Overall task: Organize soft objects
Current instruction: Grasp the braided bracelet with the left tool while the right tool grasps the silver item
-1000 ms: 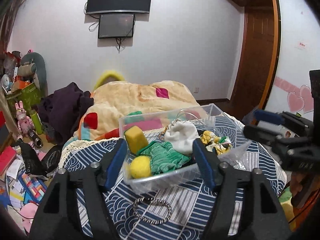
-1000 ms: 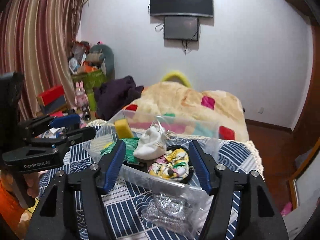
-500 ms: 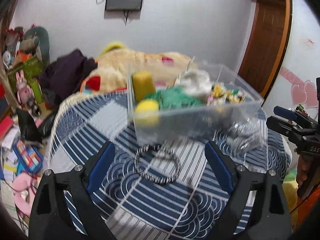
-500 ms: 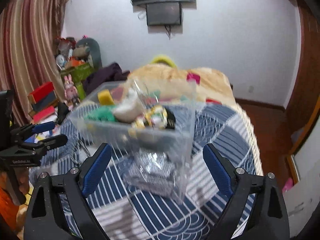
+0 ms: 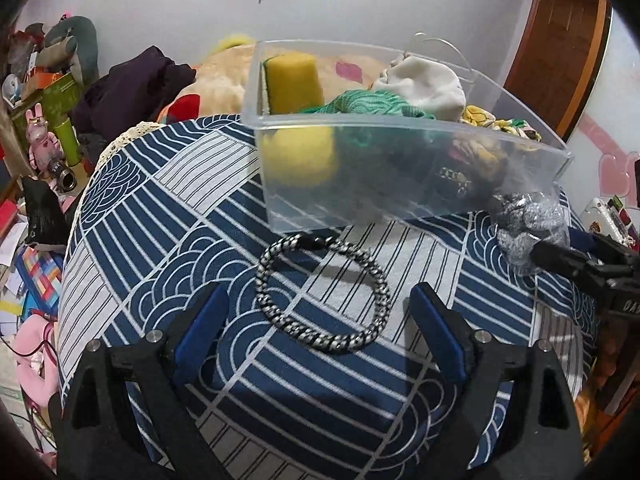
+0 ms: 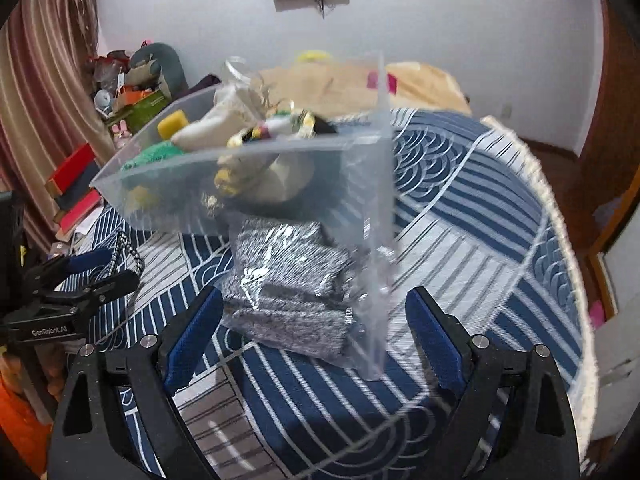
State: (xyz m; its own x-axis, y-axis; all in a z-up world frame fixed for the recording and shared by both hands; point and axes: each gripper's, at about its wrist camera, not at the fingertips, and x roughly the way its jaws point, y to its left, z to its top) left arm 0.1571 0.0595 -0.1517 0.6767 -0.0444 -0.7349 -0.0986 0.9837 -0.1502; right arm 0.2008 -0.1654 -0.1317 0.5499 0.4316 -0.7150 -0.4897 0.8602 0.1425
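Two open grippers poised over the last loose soft things beside the bin

We hold the left gripper (image 5: 316,320) spread wide around the braided band (image 5: 322,290), so we should lower until both pads flank the cord, then close gently; to its right, the right gripper (image 6: 312,320) gapes empty before the bagged grey cloth (image 6: 288,284), which touches the clear bin (image 5: 400,168) of sponges and socks. All rest on a blue patterned cloth (image 5: 160,208); bedding and clutter lie behind.
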